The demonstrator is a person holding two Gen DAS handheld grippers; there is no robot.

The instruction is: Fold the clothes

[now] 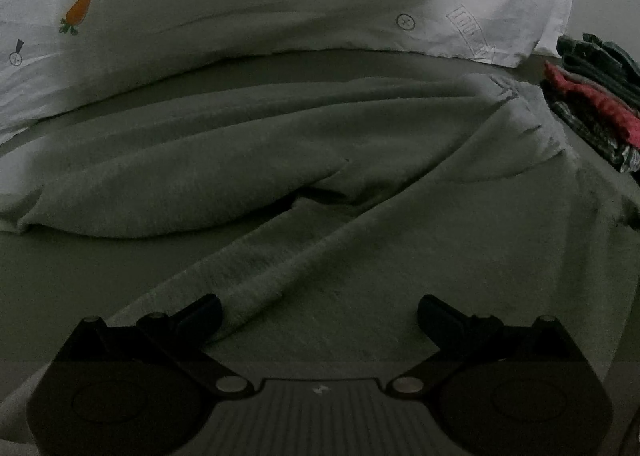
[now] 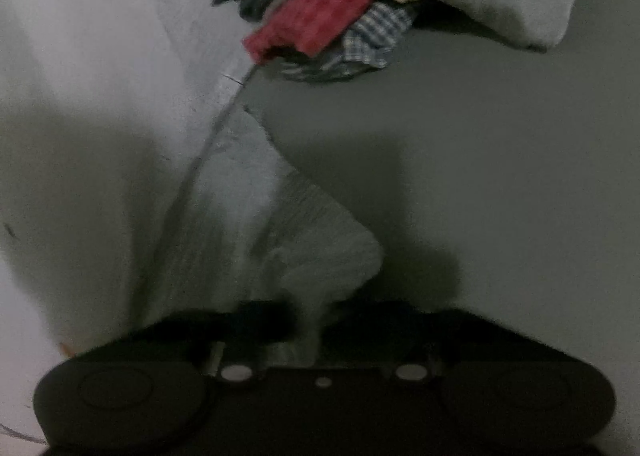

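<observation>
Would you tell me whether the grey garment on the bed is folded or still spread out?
Spread out: the grey garment lies rumpled in long loose wrinkles across the bed.

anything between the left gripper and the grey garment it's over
Nothing visible. The left gripper is open with the grey garment lying directly beneath and ahead of its fingers. The stack of folded clothes sits off to the side.

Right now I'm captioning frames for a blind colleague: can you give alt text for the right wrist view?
The right gripper has its jaws pinched on a bunched corner of a grey garment on a grey bed sheet. Beyond it sits a pile of clothes, and a white pillow fills the left side.
</observation>
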